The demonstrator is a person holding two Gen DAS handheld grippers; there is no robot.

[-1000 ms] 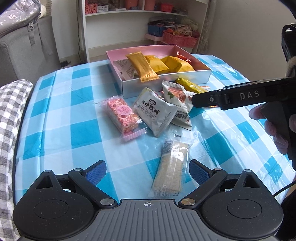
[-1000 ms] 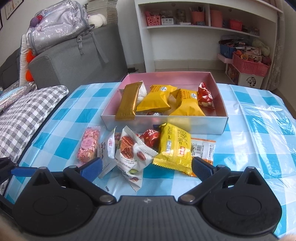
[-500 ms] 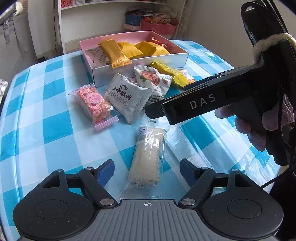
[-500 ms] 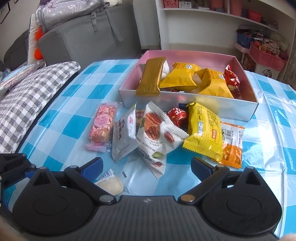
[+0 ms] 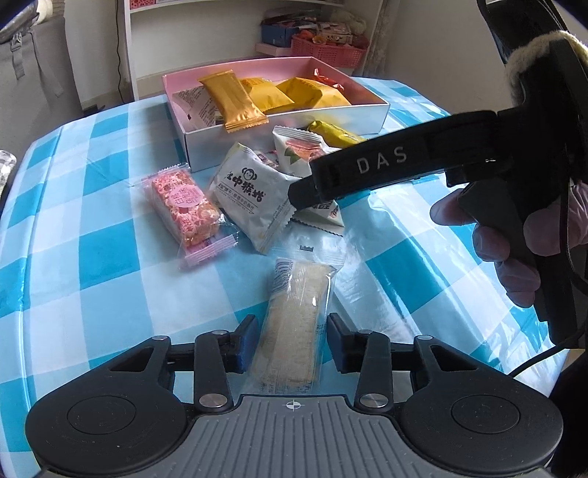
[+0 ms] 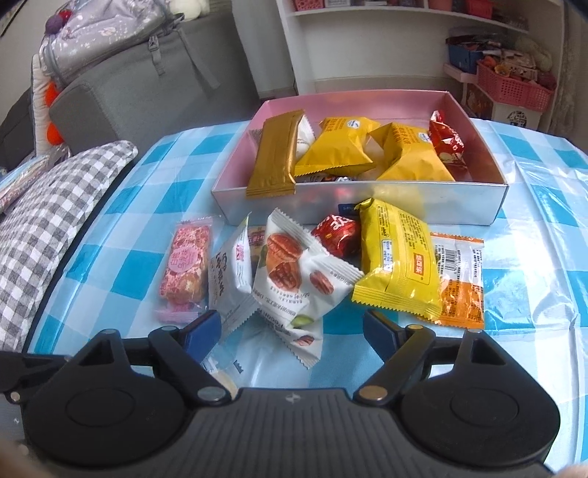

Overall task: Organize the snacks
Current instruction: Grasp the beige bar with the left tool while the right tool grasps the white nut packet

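Left wrist view: my left gripper straddles the wafer pack, fingers not yet clamped. My right gripper hangs open. Five-odd packs sit in the box; several wait outside.

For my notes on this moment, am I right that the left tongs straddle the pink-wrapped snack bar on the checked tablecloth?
Not quite: in the left wrist view the left tongs straddle the clear-wrapped beige wafer bar, not the pink-wrapped snack bar, which lies apart, farther left on the blue-and-white checked tablecloth.

Grey sofa (backpack on top) behind checked cushion.
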